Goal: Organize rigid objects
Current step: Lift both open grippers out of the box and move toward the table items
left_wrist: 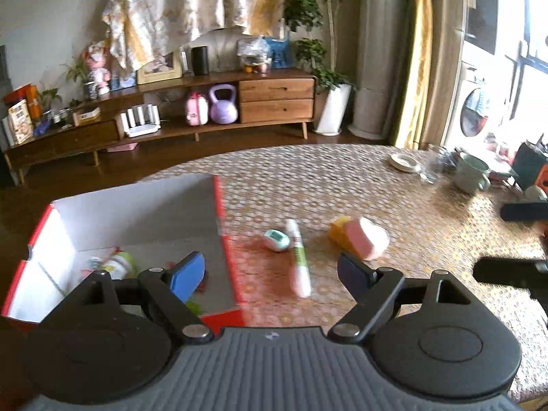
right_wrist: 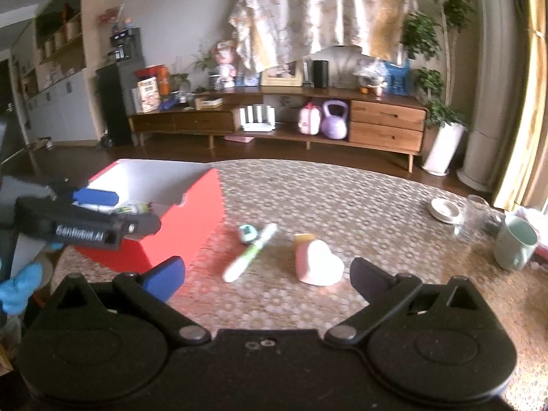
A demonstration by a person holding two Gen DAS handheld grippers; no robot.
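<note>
A red box with a white inside stands on the table at the left and holds a few small items, one a green-and-white tube. It also shows in the right wrist view. On the cloth beside it lie a small teal-and-white gadget, a white-and-green pen and a pink heart-shaped object with a yellow part. These also show in the right wrist view: gadget, pen, heart. My left gripper is open and empty, straddling the box's right wall. My right gripper is open and empty, just short of the pen and heart.
A green mug, a glass and a small white dish stand at the table's right side. The patterned tablecloth covers the round table. A wooden sideboard stands across the room.
</note>
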